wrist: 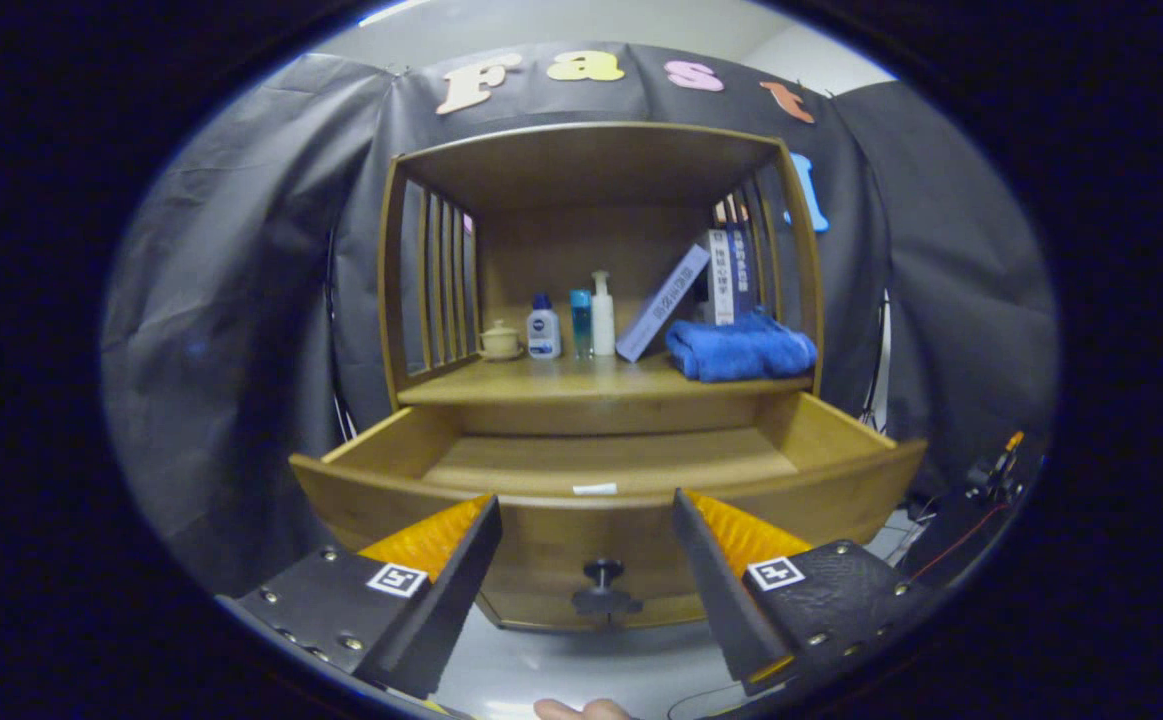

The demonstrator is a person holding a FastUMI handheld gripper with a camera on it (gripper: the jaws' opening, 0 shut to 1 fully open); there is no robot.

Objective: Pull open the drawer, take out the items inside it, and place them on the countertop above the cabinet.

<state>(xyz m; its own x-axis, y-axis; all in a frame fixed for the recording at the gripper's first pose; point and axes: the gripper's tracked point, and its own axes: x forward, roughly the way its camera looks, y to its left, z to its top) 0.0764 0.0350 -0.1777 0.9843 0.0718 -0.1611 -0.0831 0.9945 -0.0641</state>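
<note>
Drawer (601,480) stands pulled out from the wooden cabinet (396,300), its front panel low and close, with a dark knob (602,588) at the middle of that panel. Gripper (586,510) held just short of the drawer front, fingers spread wide apart, nothing between them; the knob sits below and between the two fingertips. Drawer floor mostly bare wood from here; only a small white item (595,489) shows, lying just behind the front lip, partly cut off by it — cannot tell what it is. Near part of the drawer's inside is hidden behind the front panel. Countertop (591,382) above holds a small lidded pot (499,340), three bottles (573,322), leaning boxes (686,290) and a folded blue towel (739,350). Labels too small to make out. A fingertip (581,709) pokes in below the gripper, mostly cut off.
</note>
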